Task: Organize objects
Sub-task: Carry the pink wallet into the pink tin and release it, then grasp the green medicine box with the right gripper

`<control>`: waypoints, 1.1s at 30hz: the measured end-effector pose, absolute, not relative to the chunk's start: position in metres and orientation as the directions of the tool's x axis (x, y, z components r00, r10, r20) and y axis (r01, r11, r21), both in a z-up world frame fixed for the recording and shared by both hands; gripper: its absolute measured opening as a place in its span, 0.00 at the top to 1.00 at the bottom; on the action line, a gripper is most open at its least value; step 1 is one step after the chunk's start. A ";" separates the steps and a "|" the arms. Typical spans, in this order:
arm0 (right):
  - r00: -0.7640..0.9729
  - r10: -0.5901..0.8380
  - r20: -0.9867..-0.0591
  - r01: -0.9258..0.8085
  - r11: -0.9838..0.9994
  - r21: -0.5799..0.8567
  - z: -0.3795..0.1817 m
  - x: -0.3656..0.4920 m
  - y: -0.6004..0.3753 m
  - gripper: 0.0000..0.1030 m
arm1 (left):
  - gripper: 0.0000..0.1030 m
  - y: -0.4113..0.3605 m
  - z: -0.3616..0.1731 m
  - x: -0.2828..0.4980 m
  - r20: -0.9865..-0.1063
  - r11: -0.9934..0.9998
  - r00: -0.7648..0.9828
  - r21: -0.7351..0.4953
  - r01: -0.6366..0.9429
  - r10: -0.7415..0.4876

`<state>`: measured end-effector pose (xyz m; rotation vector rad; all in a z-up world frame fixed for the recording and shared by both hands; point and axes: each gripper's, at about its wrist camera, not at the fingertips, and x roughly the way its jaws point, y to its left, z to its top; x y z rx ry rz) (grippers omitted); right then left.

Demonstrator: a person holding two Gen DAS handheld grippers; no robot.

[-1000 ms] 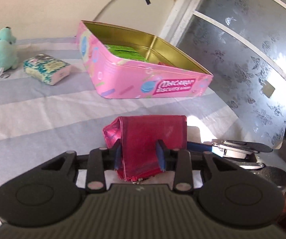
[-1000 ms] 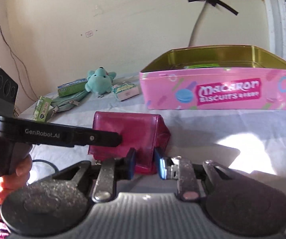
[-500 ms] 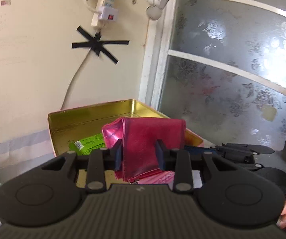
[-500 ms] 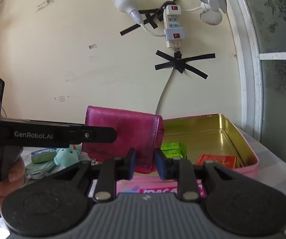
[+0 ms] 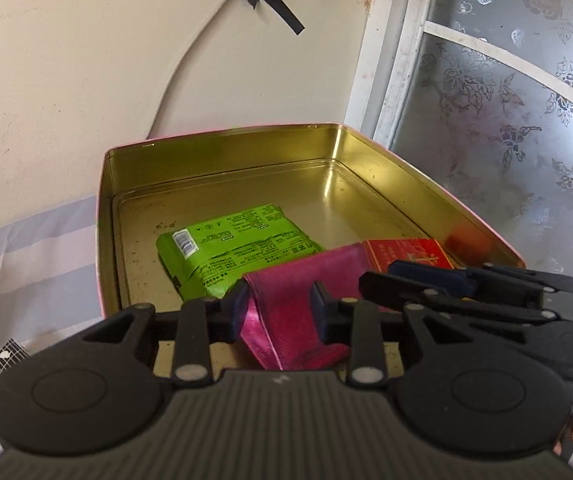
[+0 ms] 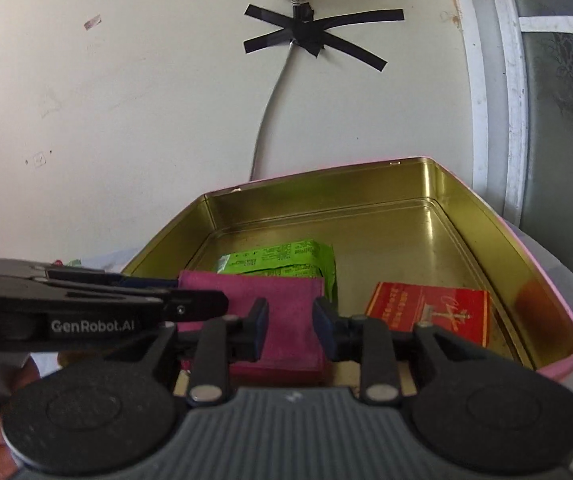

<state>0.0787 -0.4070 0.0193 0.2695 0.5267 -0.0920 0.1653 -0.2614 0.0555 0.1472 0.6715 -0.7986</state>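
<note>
Your left gripper (image 5: 278,306) has its jaws clamped on the magenta pouch (image 5: 306,280), one blue pad pressed into each side of the glossy fabric. The pouch sits squarely between them, its folded edge hanging below the pads and its upper part stretching forward over the near end of the open tin (image 5: 222,152).

Your right gripper (image 6: 289,330) reaches the same pouch from the other end. Its jaws are opening: the pouch is between them, and a thin gap shows by the right-hand pad, so you no longer seem to be squeezing it there. From this side the pouch looks flat and upright, with its lower edge near the tin's gold floor; whether it touches the floor you cannot tell.

Inside the tin, a green packet (image 5: 238,254) lies flat just behind the pouch, partly covered by it. A red box (image 6: 432,310) lies to the right of the pouch, close to the tin's right wall.

The tin stands against a cream wall where a cable is fixed with black tape (image 6: 310,36), beside a frosted window (image 5: 518,92).
</note>
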 end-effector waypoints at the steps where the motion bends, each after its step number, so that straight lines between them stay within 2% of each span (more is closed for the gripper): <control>1: 0.868 -0.026 -0.496 0.170 0.954 0.248 0.023 0.075 -0.408 0.73 | 0.66 -0.257 0.057 0.162 -0.604 0.700 0.504 -0.128 0.703 -0.617; 2: 0.879 -0.031 -0.476 0.176 0.949 0.262 0.027 0.067 -0.407 0.73 | 0.66 -0.252 0.061 0.157 -0.589 0.693 0.509 -0.126 0.710 -0.628; 4: 0.925 -0.043 -0.377 0.155 0.950 0.271 0.046 0.039 -0.390 0.73 | 0.64 -0.241 0.072 0.140 -0.539 0.697 0.560 -0.071 0.713 -0.629; 6: 0.957 -0.081 -0.277 0.157 0.951 0.265 0.058 0.010 -0.366 0.70 | 0.64 -0.221 0.082 0.120 -0.476 0.709 0.614 -0.028 0.705 -0.629; 8: 0.977 -0.102 -0.187 0.149 0.955 0.257 0.060 -0.018 -0.340 0.64 | 0.64 -0.194 0.085 0.108 -0.443 0.718 0.633 -0.035 0.695 -0.635; 10: 0.983 -0.089 -0.158 0.122 0.968 0.219 0.055 -0.032 -0.314 0.64 | 0.64 -0.166 0.081 0.100 -0.440 0.740 0.651 -0.048 0.671 -0.618; 13: 0.978 0.007 -0.208 0.026 0.988 0.155 0.041 -0.032 -0.278 0.64 | 0.64 -0.124 0.065 0.095 -0.473 0.794 0.685 -0.053 0.605 -0.554; 18: 0.893 0.248 -0.374 -0.206 0.967 0.151 0.015 -0.010 -0.219 0.64 | 0.64 -0.061 0.028 0.098 -0.583 0.887 0.711 -0.036 0.461 -0.394; 21: 0.824 0.311 -0.474 -0.284 0.950 0.129 -0.003 0.005 -0.188 0.64 | 0.65 -0.022 0.008 0.101 -0.630 0.929 0.710 -0.049 0.367 -0.313; 26: 0.698 0.370 -0.613 -0.373 0.919 0.129 -0.018 0.031 -0.155 0.63 | 0.62 0.025 0.005 0.084 -0.595 0.957 0.766 -0.017 0.289 -0.242; 30: 0.666 0.442 -0.601 -0.433 0.885 0.172 -0.004 0.055 -0.133 0.64 | 0.63 0.077 0.004 0.076 -0.565 0.979 0.801 -0.071 0.193 -0.198; 33: 0.629 0.559 -0.540 -0.473 0.827 0.304 0.011 0.089 -0.112 0.59 | 0.63 0.115 0.005 0.070 -0.547 0.986 0.825 -0.157 0.062 -0.139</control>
